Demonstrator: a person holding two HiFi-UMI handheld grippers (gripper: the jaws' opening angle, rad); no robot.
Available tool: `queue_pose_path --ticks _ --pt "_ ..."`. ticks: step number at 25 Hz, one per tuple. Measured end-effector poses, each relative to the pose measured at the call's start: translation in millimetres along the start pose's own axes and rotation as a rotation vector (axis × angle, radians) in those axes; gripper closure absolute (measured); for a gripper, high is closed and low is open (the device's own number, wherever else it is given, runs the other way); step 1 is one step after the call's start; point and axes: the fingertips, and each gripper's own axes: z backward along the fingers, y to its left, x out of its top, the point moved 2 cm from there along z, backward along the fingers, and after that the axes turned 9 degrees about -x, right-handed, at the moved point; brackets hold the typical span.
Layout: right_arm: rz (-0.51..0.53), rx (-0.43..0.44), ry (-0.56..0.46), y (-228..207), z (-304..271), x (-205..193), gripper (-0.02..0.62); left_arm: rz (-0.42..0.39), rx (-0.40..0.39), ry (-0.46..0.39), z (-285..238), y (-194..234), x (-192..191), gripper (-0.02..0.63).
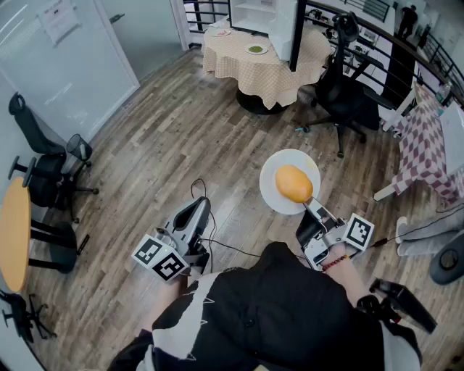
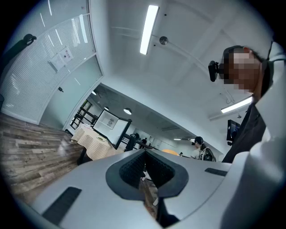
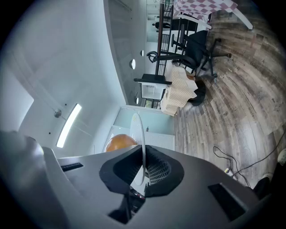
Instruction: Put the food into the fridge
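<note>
Jaws clamp a plate (image 1: pixel 270 190) over plank floor (image 1: pixel 181 138), draped table (image 1: pixel 268 69) beyond.

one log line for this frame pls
phase: carry | right gripper: shut on plate rim | food: on plate | left gripper: shut, empty | fridge: ahead, open

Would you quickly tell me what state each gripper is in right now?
Left gripper: shut, nothing between its jaws.
Right gripper: shut on the rim of the white plate carrying an orange food item.
</note>
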Motion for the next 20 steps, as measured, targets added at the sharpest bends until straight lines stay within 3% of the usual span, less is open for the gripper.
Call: queue_pose_path --ticks 12,20 --pt "0.005 -0.03 0.002 -8 10 4 0.571 0.011 0.03 0.012 5 -2 -11 0.591" --pt "-0.043 0.015 0.002 -5 -8 -16 0.571 0.004 0.055 0.009 29 4 -7 0.591"
